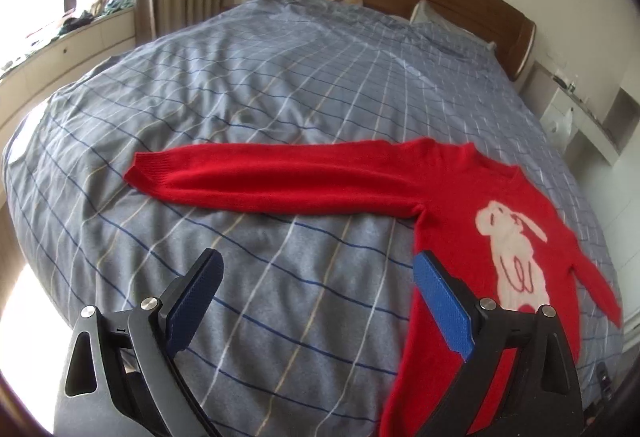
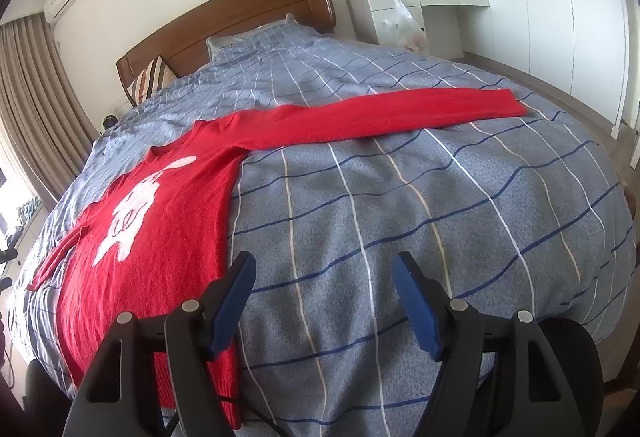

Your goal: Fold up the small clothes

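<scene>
The red sweater (image 1: 460, 237) with a white rabbit motif (image 1: 512, 249) lay flat, front up, on the blue plaid duvet (image 1: 260, 97), one sleeve (image 2: 380, 113) stretched straight out sideways. The left gripper (image 1: 316, 273) and right gripper (image 2: 324, 273) hovered above the bedding, jaws spread wide, holding nothing.

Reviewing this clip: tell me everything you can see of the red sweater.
The sweater is bright red knit with a white rabbit figure on the chest and ribbed cuffs. It lies flat, front up, on the checked duvet, unfolded. Both sleeves are stretched out sideways, one in each view. The hem reaches the near bed edge. Both grippers, left and right, hover open above it; neither grips it.
</scene>
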### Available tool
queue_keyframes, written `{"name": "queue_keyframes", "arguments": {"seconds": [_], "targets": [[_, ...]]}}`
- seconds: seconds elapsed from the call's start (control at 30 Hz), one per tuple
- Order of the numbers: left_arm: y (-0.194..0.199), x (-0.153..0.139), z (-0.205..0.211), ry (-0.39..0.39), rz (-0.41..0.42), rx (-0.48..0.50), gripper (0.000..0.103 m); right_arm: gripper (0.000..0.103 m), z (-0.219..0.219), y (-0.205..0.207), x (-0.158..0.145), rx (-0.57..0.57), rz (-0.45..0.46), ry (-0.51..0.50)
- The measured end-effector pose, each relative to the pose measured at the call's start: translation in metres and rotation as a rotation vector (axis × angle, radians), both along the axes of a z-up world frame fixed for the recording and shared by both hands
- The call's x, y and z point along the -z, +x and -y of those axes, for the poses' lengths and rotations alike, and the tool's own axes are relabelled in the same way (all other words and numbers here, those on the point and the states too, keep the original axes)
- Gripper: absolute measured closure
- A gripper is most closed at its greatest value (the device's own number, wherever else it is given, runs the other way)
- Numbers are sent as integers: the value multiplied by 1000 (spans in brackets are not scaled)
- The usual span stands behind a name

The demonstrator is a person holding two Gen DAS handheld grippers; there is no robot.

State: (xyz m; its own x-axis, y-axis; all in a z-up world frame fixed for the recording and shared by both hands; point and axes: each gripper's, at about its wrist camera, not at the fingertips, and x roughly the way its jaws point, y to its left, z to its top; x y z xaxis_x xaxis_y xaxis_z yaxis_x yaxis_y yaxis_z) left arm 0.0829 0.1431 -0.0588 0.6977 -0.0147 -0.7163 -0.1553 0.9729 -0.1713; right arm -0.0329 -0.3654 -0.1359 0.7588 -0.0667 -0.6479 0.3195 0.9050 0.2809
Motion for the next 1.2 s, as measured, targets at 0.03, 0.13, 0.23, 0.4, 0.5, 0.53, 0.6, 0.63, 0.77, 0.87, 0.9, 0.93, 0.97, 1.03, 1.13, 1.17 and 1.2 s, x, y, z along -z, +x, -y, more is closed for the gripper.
{"name": "queue_keyframes", "arguments": {"seconds": [0.03,0.13,0.23,0.4,0.5,0.53,0.6,0.63,0.77,0.87,0.9,0.93,0.97,1.03,1.13,1.17,1.2], "targets": [[-2,5,9,10,-3,20,6,32,0,0,0,1,0,0],[-4,24,22,24,-36,46,6,32,0,-1,0,1,1,0],[-4,43,24,12,-71,50,6,32,0,-1,-1,1,4,-1],[0,66,33,71,-125,74,6,32,0,-1,-1,1,4,-1],[1,76,35,85,-155,76,4,32,0,-1,0,1,4,-2],[2,80,35,85,-168,70,3,32,0,-1,-1,1,3,-1],[2,86,32,73,-186,55,2,31,0,-1,0,2,4,-1],[1,88,31,65,-185,51,1,31,0,-1,-1,1,3,-1],[0,89,33,77,-189,53,0,31,0,-1,-1,1,2,1],[2,92,34,84,-206,59,0,30,-1,0,-2,-2,0,1],[3,92,34,88,-212,61,0,30,-2,0,-2,-3,1,1],[3,92,35,94,-218,63,0,30,-2,0,-2,-4,1,0],[4,92,35,100,-223,65,0,30,-2,0,-2,-5,1,-1],[5,92,36,103,-227,65,0,30,-2,0,-2,-5,2,-1],[5,93,33,85,-226,70,0,28,-3,0,-2,-3,3,1],[6,93,33,80,-227,71,0,28,-4,0,-2,-1,3,2],[6,93,33,77,-229,72,0,28,-4,-1,-2,0,3,2]]}}
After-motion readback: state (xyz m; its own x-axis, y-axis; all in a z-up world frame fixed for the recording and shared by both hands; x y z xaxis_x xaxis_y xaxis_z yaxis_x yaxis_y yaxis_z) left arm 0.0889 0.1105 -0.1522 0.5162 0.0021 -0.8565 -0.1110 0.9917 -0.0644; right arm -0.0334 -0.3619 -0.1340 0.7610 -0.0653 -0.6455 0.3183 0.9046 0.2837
